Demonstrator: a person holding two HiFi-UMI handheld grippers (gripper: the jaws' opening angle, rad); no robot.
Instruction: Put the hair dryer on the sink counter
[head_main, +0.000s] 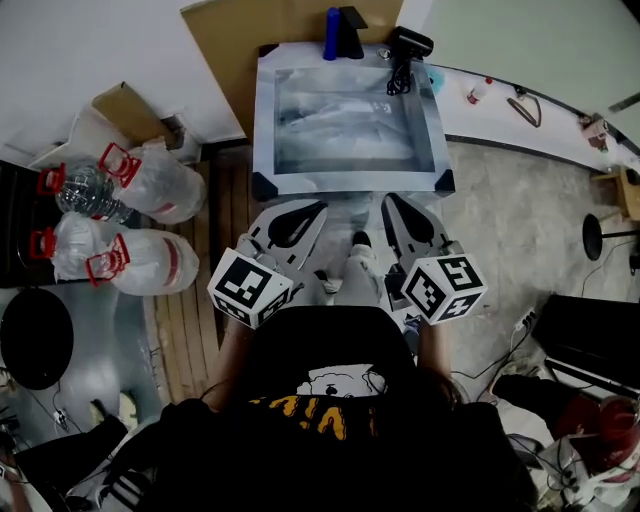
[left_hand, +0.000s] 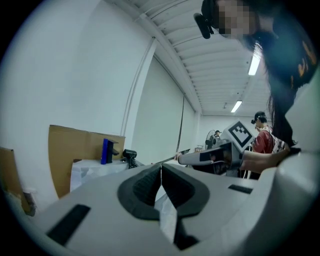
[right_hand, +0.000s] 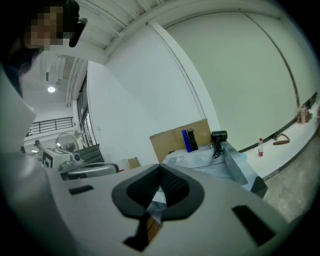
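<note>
Two tools, both empty, are held out side by side in front of the person. The left tool (head_main: 312, 212) has its jaws pressed together, and in its own view (left_hand: 161, 168) the dark pads meet at the tip with nothing between them. The right tool (head_main: 396, 204) is likewise closed tip to tip, and its own view (right_hand: 160, 168) shows no object in the pads. Neither tool touches anything. In the head view both tips hang just short of the front edge of the desk (head_main: 265, 120), which carries a silvery lined basin (head_main: 345, 115).

The hair dryer (head_main: 408, 43) is black and sits on the back right corner of that desk, on the rim behind the basin, with its cord (head_main: 398, 76) trailing down into the basin. It lies well apart from both tools, across the basin from them and nearer the right tool's side. The left gripper view shows it small and far ahead (left_hand: 130, 154), and the right gripper view shows it on the far corner (right_hand: 218, 136).

A blue bottle (head_main: 331, 33) stands on the back rim to the left of the dryer, in front of a cardboard sheet (head_main: 232, 35).
</note>
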